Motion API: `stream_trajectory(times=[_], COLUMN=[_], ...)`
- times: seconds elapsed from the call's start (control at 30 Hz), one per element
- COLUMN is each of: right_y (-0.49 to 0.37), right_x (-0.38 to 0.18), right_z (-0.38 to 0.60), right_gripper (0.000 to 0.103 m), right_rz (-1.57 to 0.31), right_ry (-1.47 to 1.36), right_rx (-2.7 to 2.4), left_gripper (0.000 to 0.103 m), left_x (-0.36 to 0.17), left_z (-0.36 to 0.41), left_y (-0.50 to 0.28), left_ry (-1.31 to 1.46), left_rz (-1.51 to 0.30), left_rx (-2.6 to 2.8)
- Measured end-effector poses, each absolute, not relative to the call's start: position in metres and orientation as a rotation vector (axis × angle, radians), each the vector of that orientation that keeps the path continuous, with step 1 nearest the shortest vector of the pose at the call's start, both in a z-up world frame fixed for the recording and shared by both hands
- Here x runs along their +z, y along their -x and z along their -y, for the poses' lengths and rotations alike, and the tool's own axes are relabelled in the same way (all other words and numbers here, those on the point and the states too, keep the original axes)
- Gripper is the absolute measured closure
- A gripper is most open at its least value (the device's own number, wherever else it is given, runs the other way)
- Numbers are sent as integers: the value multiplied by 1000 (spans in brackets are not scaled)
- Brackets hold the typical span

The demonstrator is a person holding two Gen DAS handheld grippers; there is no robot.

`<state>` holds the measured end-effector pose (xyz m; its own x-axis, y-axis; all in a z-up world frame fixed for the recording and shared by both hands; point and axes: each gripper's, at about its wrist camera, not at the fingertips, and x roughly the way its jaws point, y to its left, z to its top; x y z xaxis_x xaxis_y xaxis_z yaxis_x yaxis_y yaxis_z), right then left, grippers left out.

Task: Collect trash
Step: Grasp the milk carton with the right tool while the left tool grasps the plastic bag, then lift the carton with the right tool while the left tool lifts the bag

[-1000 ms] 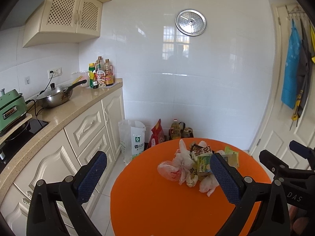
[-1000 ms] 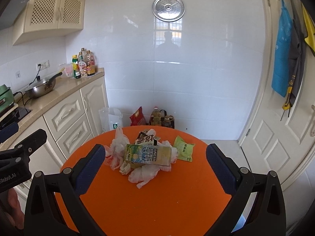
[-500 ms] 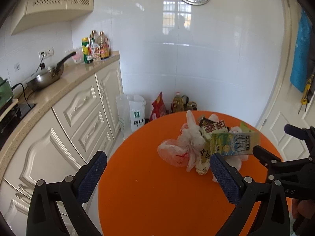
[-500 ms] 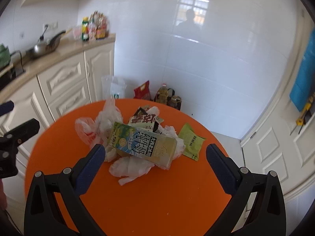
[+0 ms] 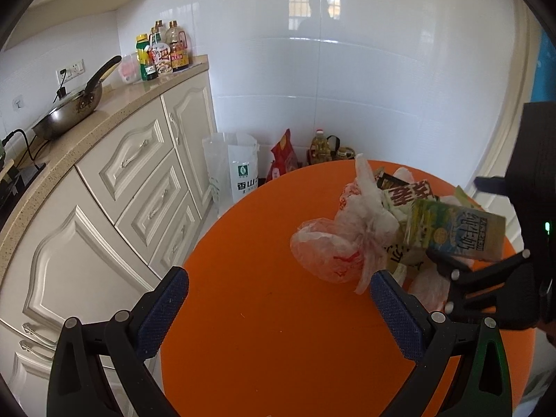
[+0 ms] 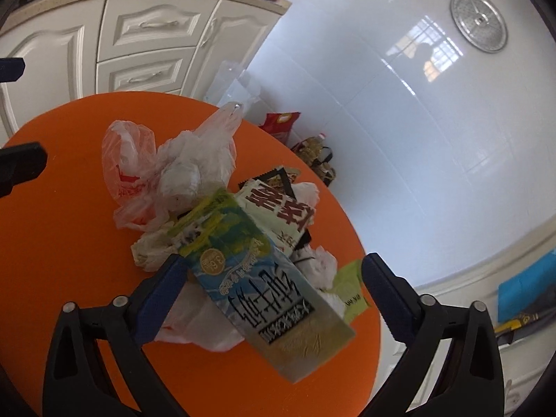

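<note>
A pile of trash lies on the round orange table [image 5: 260, 330]. It holds crumpled white and pink plastic bags [image 5: 333, 253], a snack wrapper [image 6: 281, 208] with red characters, a green packet [image 6: 351, 292] and a blue-green milk carton [image 6: 264, 285]. My right gripper [image 6: 272, 288] is tilted over the pile with the carton between its fingers. Its jaws are closing; the left pad is at the carton's edge and the right pad stands clear of it. My left gripper [image 5: 278, 309] is open over bare table, just short of the pink bag, with nothing between its fingers.
Cream cabinets [image 5: 132, 180] run along the left under a counter holding a wok [image 5: 66, 114] and sauce bottles [image 5: 163, 52]. A white bag [image 5: 232, 170], a red bag and oil bottles [image 5: 321, 146] stand on the floor by the tiled wall behind the table.
Both grippers came down and closer to the pile. The right one rolled sideways and now straddles the milk carton, its fingers a little narrower. The left one stayed open.
</note>
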<state>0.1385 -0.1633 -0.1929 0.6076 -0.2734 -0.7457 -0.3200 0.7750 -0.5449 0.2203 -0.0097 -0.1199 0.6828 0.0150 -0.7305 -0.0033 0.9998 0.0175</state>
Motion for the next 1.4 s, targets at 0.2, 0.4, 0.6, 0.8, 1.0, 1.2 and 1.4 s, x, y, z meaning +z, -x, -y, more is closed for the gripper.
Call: stream_trajectory(times=[0.2, 0.4, 0.6, 0.8, 1.0, 1.2, 1.4], right_y=[-138, -111, -90, -92, -103, -111, -92], right_x=[-189, -164, -158, -169, -176, -193, -184], right_z=[182, 222, 250, 249, 238, 234, 246], right_gripper=[40, 46, 81, 72, 24, 42, 48], right_rz=[-987, -950, -921, -944, -946, -978, -947], right_ry=[523, 238, 58, 52, 81, 77, 7], right_rx=[85, 69, 35, 43, 51, 52, 54], left_gripper=[1, 1, 1, 1, 0, 46, 60], left_x=[-137, -159, -183, -207, -220, -236, -246], left_z=[10, 21, 39, 58, 69, 49, 39], left_y=[-237, -263, -304, -350, -375, -389, -383], left_ry=[-30, -73, -96, -114, -117, 46, 66], left_rz=[-826, -829, -840, -895, -908, -975, -944], left_rx=[-10, -64, -80, -115, -144, -278, -297])
